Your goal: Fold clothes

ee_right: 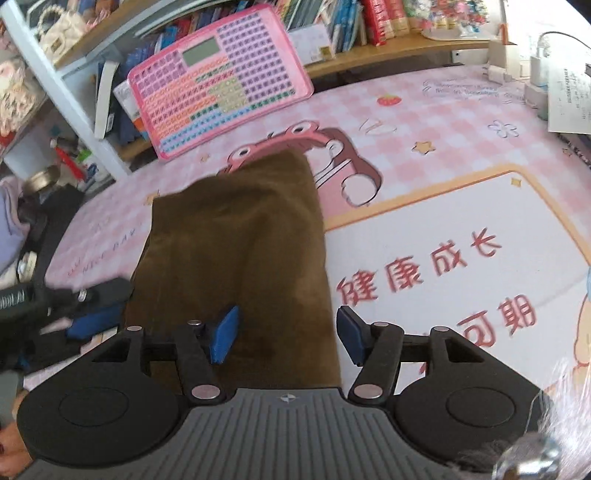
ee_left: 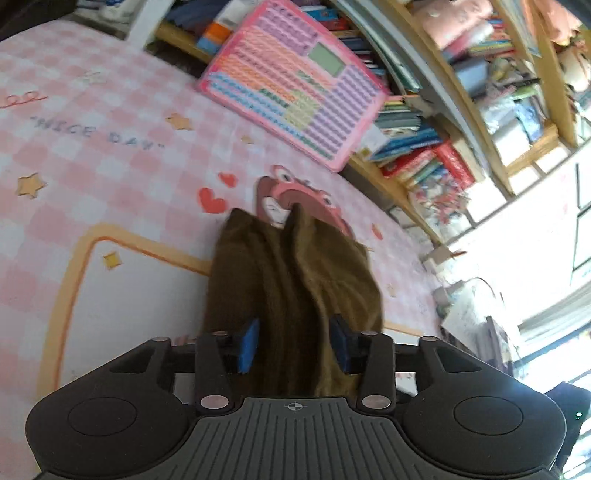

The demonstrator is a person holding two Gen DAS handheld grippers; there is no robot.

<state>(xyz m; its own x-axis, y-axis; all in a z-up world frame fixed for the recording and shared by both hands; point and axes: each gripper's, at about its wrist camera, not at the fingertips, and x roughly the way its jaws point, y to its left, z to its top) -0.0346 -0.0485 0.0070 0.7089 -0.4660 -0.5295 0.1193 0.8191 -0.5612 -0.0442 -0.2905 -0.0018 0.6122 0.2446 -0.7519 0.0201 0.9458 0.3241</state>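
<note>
A brown garment [ee_left: 295,277] lies on the pink checked table mat [ee_left: 110,147], bunched into long ridges in the left wrist view. My left gripper [ee_left: 293,343] stands open, its blue pads apart on either side of the cloth's near end. From the right wrist, the same brown garment [ee_right: 240,240] looks like a flatter, folded strip running away from me. My right gripper [ee_right: 288,338] is open over its near right edge, with one pad above the cloth and the other over the mat [ee_right: 443,110]. The left gripper [ee_right: 85,317] shows blurred at the cloth's left side.
A pink button board [ee_left: 295,81] [ee_right: 221,81] leans against a bookshelf [ee_left: 424,147] [ee_right: 351,22] at the mat's far edge. Chargers and papers [ee_right: 535,74] sit at the far right. Bags and clutter [ee_right: 22,206] crowd the left edge.
</note>
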